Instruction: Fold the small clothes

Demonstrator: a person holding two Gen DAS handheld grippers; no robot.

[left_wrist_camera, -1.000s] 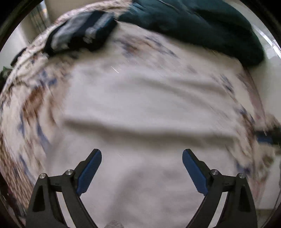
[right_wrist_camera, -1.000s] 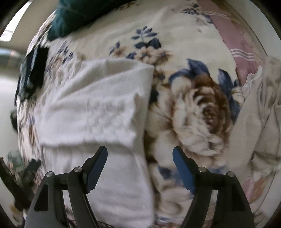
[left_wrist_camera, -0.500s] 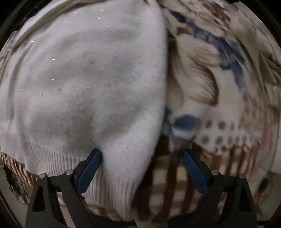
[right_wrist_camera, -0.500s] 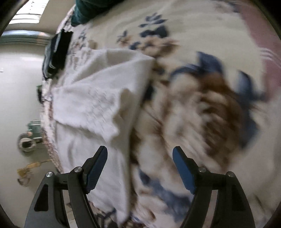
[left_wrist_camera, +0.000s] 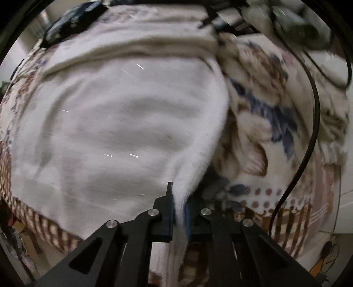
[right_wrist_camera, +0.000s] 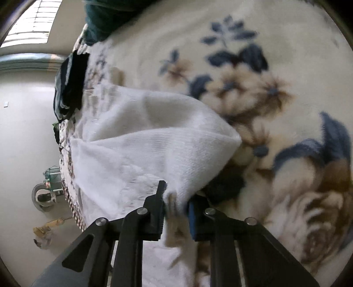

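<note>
Both jaws, wide open half a second ago, are now clamped on the white knit garment [left_wrist_camera: 123, 123]: left hand-held gripper [left_wrist_camera: 179, 212] pinches its right edge, right hand-held gripper [right_wrist_camera: 175, 209] a corner, likely to lift and fold. It lies on the floral blanket [right_wrist_camera: 275, 92]; dark folded clothes [right_wrist_camera: 70, 84] lie beyond.

The right gripper [right_wrist_camera: 175, 206] is clamped on a bunched edge of a white sweater [right_wrist_camera: 141, 152], lifting it off a cream blanket [right_wrist_camera: 275, 72] with blue and brown flowers that covers the bed. The sweater's folded corner points toward the middle of the bed. A dark folded garment [right_wrist_camera: 70, 86] lies at the bed's far left edge, a teal cloth [right_wrist_camera: 103, 19] beyond it.
</note>
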